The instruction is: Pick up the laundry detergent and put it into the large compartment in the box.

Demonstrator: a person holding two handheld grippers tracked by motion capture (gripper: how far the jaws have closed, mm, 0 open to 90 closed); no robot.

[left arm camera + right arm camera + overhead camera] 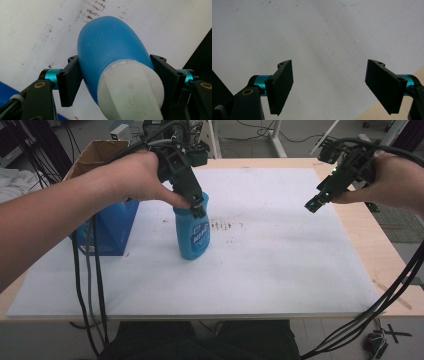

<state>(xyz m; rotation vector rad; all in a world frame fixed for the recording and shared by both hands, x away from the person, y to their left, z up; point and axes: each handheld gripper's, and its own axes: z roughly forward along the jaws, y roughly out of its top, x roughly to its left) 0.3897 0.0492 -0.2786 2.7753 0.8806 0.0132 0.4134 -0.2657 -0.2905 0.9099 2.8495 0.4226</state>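
Left claw point(199, 209) clamped on blue bottle point(193, 236) neck, frame centre; smooth, squeezable plastic, probably slippery. Right claw point(314, 204) apart.

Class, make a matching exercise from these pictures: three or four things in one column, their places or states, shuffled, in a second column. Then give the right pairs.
Things:
1. blue plastic bottle with a white cap
2. left claw
3. right claw
4. open brown cardboard box with blue sides

States:
A. open, holding nothing
B. at the table's left edge
C. upright on the white sheet
D. shut on the bottle's top

Pairs: 1-C, 2-D, 3-A, 4-B
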